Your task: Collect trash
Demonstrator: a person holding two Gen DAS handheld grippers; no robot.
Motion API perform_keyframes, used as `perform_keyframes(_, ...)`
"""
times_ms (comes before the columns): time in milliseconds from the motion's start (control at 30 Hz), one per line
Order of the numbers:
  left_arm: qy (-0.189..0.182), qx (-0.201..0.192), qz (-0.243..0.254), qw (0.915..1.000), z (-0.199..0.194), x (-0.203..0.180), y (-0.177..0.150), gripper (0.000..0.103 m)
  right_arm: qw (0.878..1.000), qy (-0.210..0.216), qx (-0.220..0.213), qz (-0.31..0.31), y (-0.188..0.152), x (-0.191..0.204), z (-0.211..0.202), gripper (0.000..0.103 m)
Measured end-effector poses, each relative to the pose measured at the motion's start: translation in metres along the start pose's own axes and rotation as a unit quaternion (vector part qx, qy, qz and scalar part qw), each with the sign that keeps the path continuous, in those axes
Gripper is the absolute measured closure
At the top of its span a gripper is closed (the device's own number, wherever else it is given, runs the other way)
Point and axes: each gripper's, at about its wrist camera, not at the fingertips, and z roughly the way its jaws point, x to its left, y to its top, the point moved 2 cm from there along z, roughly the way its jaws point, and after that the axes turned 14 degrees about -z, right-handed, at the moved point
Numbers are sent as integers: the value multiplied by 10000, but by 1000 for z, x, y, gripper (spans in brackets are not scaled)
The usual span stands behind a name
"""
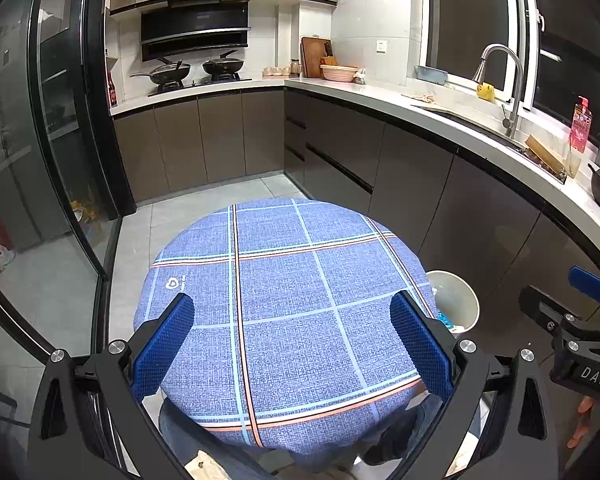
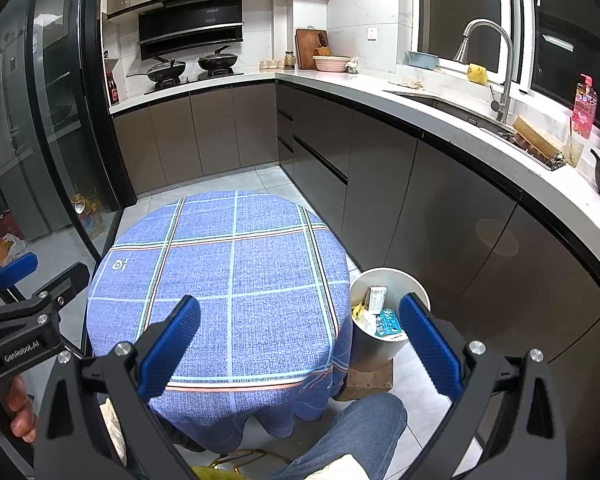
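A round table under a blue checked cloth [image 1: 284, 312] [image 2: 228, 292] fills the middle of both views, and I see nothing lying on it. My left gripper [image 1: 292, 340] hovers open above the cloth, holding nothing. To its right my right gripper [image 2: 300, 340] is open too, spanning the table's right edge. A white trash bin [image 2: 380, 344] [image 1: 458, 304] stands on the floor right of the table with wrappers, paper and a blue packet [image 2: 388, 322] inside. Each gripper appears at the edge of the other's view: the right gripper [image 1: 580, 320] and the left gripper [image 2: 28, 304].
A dark cabinet run under a white counter [image 1: 440, 114] curves along the right, with a sink and faucet [image 2: 496, 68]. A stove with pans [image 1: 196, 70] sits at the back. Glass doors [image 1: 60, 160] close the left. A person's denim leg [image 2: 348, 432] is below.
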Motion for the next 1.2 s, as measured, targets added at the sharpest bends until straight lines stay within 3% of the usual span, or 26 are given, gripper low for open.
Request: perform_keyframes(1200,-53,57,49,10000,3,7,1,8,10000,68,26,-42,3,3,8,3)
